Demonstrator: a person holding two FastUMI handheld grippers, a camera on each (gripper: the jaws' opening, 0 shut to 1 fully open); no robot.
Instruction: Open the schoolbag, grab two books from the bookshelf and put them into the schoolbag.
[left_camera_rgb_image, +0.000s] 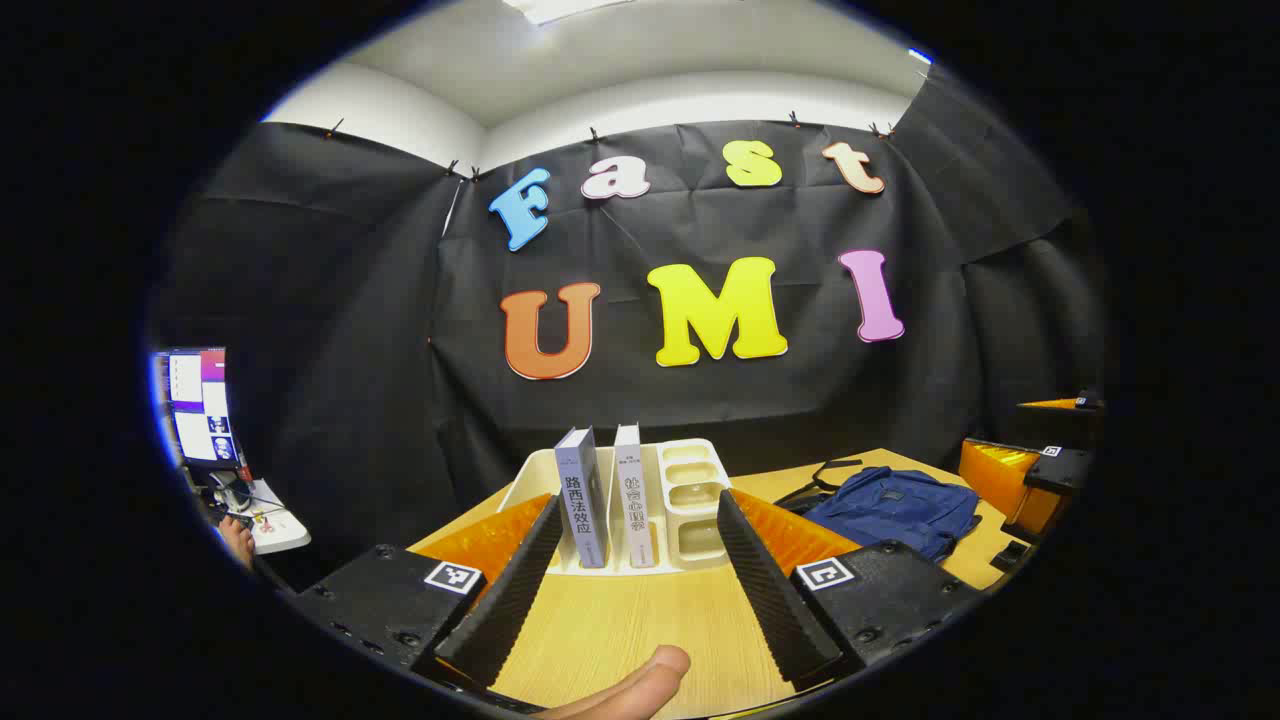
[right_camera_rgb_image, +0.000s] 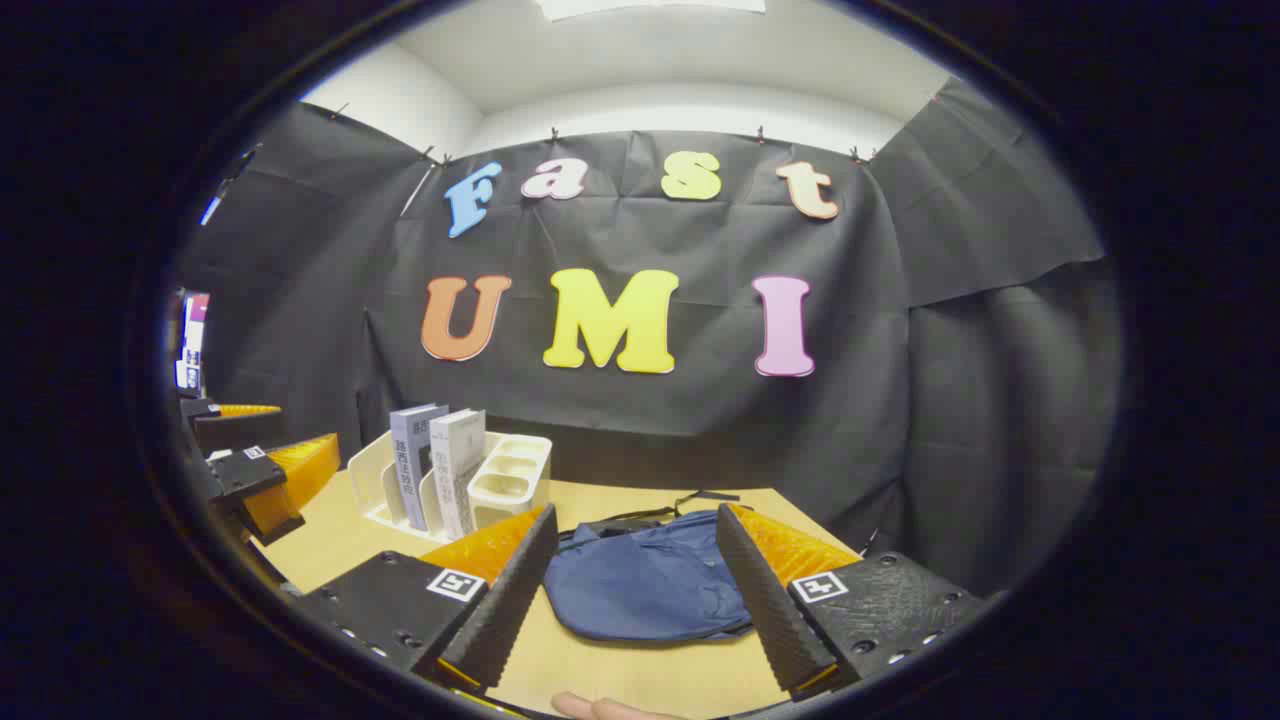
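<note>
your right hand-held gripper (right_camera_rgb_image: 632, 590) open, schoolbag (right_camera_rgb_image: 650, 580) lower centre between fingers, seemingly zipped; left hand-held gripper (left_camera_rgb_image: 640, 570) open facing books (left_camera_rgb_image: 605, 495).

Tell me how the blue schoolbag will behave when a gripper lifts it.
The schoolbag lies slumped flat on the table, so it will probably sag and fold, not hold shape. It looks empty, hence likely light. Its loose straps may trail or snag.

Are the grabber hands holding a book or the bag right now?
No, nothing is held. The left gripper is open, facing the two books on the bookshelf. The right gripper is open, facing the schoolbag, not touching it.
</note>
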